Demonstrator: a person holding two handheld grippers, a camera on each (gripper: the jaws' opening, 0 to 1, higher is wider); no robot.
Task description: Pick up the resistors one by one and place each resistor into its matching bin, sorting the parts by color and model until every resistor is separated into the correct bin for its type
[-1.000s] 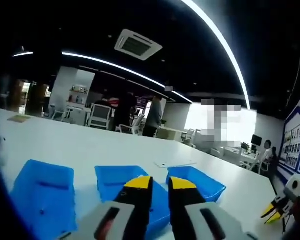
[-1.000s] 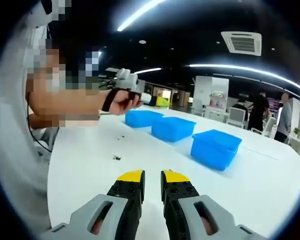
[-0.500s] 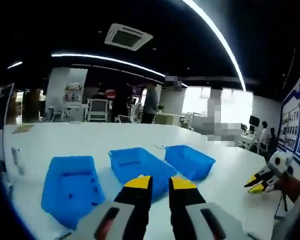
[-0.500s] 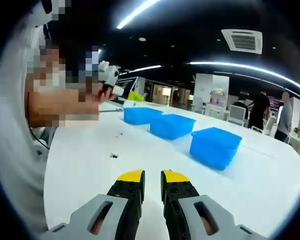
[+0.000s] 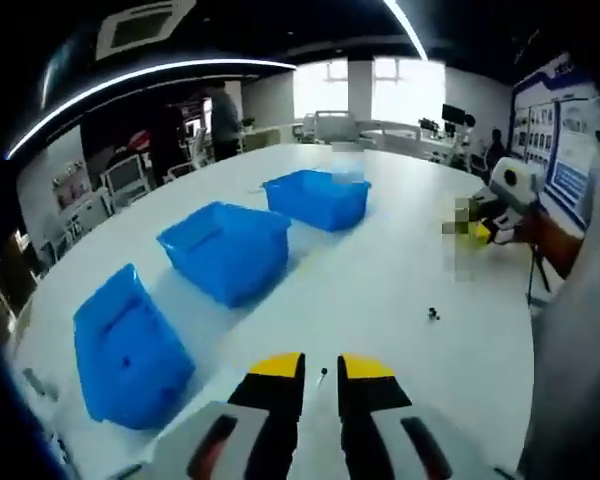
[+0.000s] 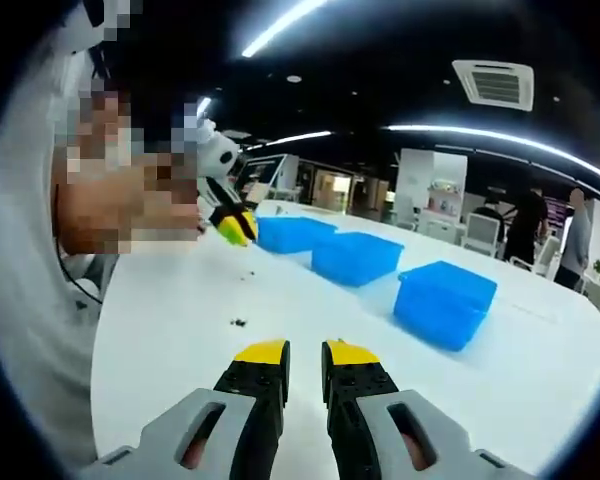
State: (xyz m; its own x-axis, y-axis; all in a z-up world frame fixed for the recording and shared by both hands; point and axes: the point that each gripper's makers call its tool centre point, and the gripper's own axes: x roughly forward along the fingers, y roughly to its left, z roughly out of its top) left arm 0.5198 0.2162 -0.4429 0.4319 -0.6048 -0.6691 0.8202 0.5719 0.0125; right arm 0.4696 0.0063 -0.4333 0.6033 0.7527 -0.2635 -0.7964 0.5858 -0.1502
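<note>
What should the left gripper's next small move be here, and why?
Probably ease the left gripper down onto the small resistor lying on the white table just ahead of its slightly parted, empty jaws; the three blue bins wait beyond it.

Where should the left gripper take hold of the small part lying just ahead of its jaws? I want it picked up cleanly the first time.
Probably across its thin middle, from straight above. The small part lies flat and alone on the white table, just ahead of the left gripper, whose jaws stand slightly apart. Its shape is too small to tell.
</note>
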